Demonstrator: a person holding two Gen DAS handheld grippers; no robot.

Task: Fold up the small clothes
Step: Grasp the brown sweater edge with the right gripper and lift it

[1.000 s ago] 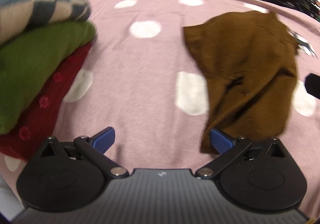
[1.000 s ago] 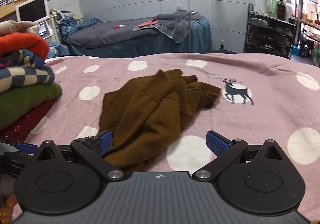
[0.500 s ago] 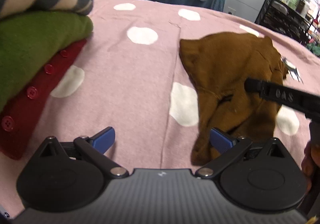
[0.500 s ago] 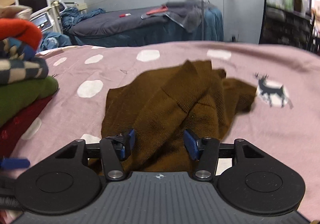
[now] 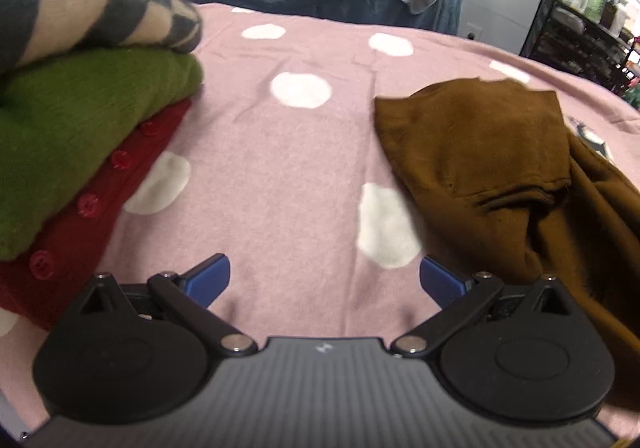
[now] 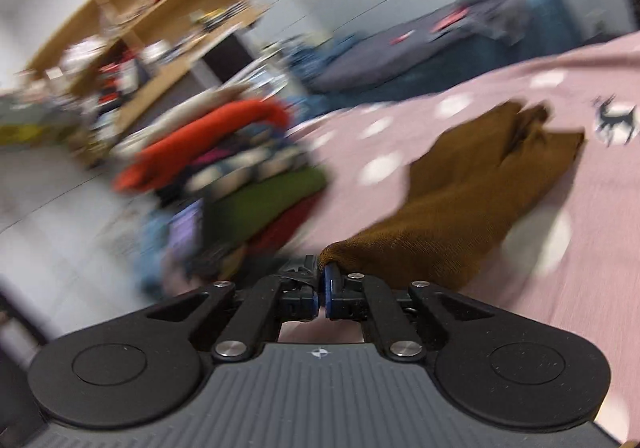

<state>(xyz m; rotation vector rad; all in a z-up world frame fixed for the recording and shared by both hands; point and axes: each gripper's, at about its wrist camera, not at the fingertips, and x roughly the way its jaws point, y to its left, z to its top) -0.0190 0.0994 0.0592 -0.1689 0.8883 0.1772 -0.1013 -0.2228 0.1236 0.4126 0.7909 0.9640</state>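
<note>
A bare stretch of pink, white-dotted blanket point(image 5: 280, 175) lay open at twelve o'clock, hemmed by the stacked folded knitwear point(image 5: 80, 135) at nine and the crumpled brown knit garment point(image 5: 492, 167) at two.

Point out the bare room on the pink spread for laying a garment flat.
Free: the pink spread between the folded stack and the brown garment, ahead of the left gripper. Crowded: the stack's side and under the garment.
</note>
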